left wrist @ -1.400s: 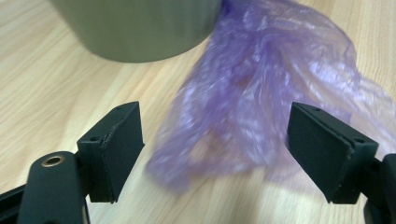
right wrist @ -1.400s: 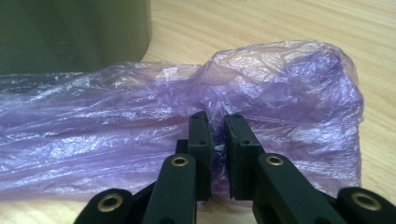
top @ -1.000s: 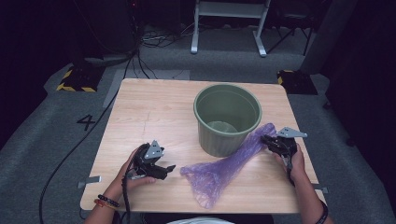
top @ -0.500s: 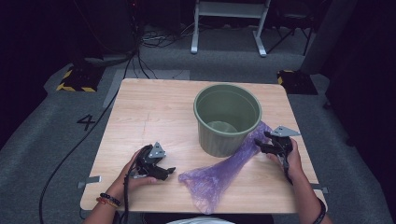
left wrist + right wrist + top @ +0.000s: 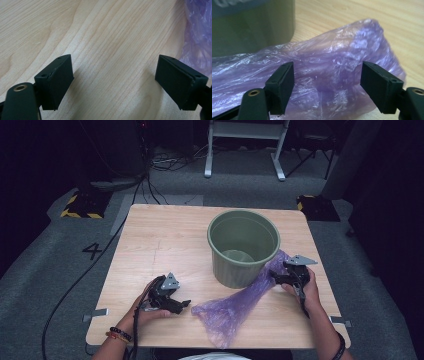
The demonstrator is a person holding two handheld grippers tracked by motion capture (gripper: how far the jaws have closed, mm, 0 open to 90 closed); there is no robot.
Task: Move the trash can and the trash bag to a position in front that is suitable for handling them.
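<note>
The left gripper (image 5: 183, 304) is seen low over the wooden table (image 5: 160, 245) with its jaws spread wide; between them bare wood grain is observed, and the near, flared end of the purple plastic bag (image 5: 197, 32) lies just outside and beyond the right-hand jaw, apart from it. The right gripper (image 5: 327, 85) has its jaws spread as well, having just been opening, and the far, bunched end of the bag (image 5: 332, 62) lies between and ahead of them; neither pad is seen pressing on the film, so the bag is judged released at that end. Beyond the right gripper's left-hand jaw, the wall of the green plastic bin (image 5: 254, 27) is seen standing close behind the bag, which lies against its base in the high view (image 5: 245, 297). The bag is judged very light, thin, limp and slippery: it is expected to crumple, sag under its own weight and slide out of a shallow pinch, and to tear if dragged against the bin rim. A hold is best taken on a gathered fold near each end, several layers pinched together deep between the pads, rather than on a single sheet. The bin (image 5: 244, 247) stands upright and open.
</note>
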